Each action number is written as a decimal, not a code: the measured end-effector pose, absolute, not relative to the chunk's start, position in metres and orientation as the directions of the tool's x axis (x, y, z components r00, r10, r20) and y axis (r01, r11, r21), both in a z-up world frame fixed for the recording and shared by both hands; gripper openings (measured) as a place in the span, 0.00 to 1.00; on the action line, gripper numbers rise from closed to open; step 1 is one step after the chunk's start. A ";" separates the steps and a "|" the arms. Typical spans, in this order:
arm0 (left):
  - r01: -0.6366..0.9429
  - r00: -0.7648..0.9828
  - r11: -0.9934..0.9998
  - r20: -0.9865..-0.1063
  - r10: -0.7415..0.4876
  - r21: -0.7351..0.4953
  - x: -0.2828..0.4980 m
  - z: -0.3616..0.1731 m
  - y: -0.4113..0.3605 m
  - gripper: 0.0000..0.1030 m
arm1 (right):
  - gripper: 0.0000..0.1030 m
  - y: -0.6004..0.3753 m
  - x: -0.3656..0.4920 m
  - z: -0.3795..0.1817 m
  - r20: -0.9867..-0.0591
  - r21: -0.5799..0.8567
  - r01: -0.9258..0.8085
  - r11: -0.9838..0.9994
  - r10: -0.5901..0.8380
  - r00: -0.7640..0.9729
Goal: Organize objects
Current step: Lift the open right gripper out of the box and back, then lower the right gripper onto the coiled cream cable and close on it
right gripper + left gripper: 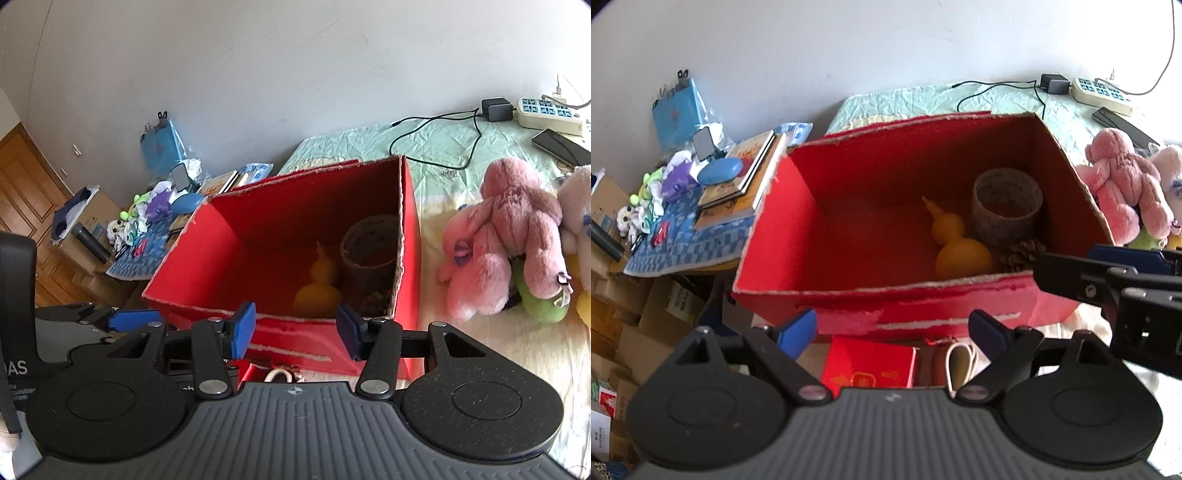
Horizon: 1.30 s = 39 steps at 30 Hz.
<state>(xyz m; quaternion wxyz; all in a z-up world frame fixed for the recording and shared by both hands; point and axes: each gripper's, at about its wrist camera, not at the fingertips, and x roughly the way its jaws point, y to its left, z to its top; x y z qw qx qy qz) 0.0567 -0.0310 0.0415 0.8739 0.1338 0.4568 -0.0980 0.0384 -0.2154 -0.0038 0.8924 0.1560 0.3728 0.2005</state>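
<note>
An open red cardboard box (783, 229) (207, 251) stands on the bed. Inside lie a yellow gourd (955, 242) (319, 288), a roll of tape (1006, 205) (369, 251) and a pine cone (1021, 254). My left gripper (895, 328) is open, just in front of the box's near wall, with nothing between its fingers. My right gripper (295, 332) is open too, at the same near wall, also holding nothing. A small red box (870, 363) and a white cord (960, 363) lie below the left gripper.
Pink plush toys (506, 236) (1123, 184) lie right of the box on the bed sheet (443, 147), with a power strip (546, 114), charger and phone behind. A cluttered side table (687, 236) with books and small toys stands to the left, cardboard boxes below it.
</note>
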 end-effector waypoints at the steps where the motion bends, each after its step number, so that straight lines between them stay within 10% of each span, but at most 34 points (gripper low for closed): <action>1: 0.294 0.563 0.945 -0.825 -0.047 0.146 0.055 0.041 -0.031 0.88 | 0.51 -0.216 0.037 -0.004 -0.600 0.433 -0.247 0.867 0.482 0.639; 39: 0.396 0.389 0.917 -0.914 -0.110 0.058 0.030 -0.021 -0.028 0.82 | 0.41 -0.219 0.029 -0.072 -0.698 0.633 -0.055 0.772 0.600 0.392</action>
